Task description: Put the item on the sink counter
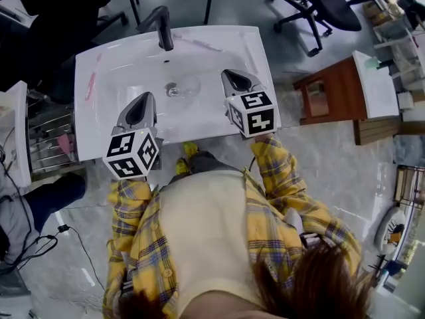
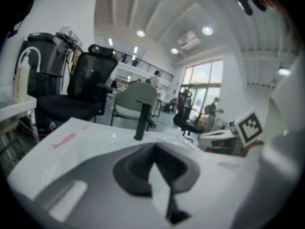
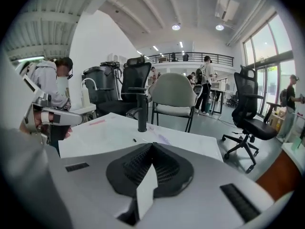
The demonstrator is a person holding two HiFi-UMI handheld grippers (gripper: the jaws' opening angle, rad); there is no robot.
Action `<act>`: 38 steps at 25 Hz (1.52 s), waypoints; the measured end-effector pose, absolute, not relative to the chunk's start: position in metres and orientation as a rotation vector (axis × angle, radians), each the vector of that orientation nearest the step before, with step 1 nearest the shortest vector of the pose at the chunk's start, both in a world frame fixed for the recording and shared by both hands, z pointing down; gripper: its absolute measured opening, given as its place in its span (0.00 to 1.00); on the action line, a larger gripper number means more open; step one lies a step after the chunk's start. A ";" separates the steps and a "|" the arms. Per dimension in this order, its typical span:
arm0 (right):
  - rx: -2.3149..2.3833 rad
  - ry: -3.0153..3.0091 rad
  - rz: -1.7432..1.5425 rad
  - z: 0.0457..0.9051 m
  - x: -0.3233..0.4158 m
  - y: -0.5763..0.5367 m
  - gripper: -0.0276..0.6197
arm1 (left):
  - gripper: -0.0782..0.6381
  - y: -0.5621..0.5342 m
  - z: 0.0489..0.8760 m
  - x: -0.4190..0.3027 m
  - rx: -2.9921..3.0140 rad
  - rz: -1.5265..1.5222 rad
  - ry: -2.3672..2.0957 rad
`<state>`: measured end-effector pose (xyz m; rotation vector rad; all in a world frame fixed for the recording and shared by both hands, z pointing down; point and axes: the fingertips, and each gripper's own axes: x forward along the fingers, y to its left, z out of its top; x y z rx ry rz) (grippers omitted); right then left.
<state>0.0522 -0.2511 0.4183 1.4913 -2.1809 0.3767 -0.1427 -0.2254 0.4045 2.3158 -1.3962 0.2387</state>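
The white sink counter (image 1: pixel 99 58) fills the upper head view, with a black faucet (image 1: pixel 163 26) at its back and a drain (image 1: pixel 173 90) in the basin. A clear glass (image 1: pixel 188 85) seems to lie beside the drain. A pink toothbrush (image 1: pixel 89 85) rests on the counter's left side. My left gripper (image 1: pixel 143 97) hovers over the basin's front left, jaws shut and empty. My right gripper (image 1: pixel 230 73) hangs over the basin's right, also shut on nothing. The jaws meet tip to tip in the left gripper (image 2: pixel 153 146) view and the right gripper (image 3: pixel 151 145) view.
A second thin, pale toothbrush-like stick (image 1: pixel 198 44) lies behind the faucet's right. Office chairs (image 1: pixel 319 5) stand beyond the counter, and a brown cabinet (image 1: pixel 329 98) is to its right. A wire rack (image 1: pixel 50 141) stands at the left. Other people (image 3: pixel 50 85) are nearby.
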 end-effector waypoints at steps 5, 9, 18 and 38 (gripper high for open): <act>1.523 -2.200 0.448 0.418 0.056 -0.244 0.06 | 0.12 -0.223 0.405 -0.140 2.316 0.240 -1.394; 1.537 -2.222 0.509 0.420 0.057 -0.240 0.06 | 0.12 -0.222 0.405 -0.139 2.317 0.242 -1.393; 1.530 -2.242 0.575 0.425 0.052 -0.236 0.06 | 0.12 -0.223 0.407 -0.141 2.309 0.248 -1.393; 1.421 -2.271 0.567 0.426 0.046 -0.246 0.06 | 0.12 -0.228 0.407 -0.141 2.300 0.259 -1.399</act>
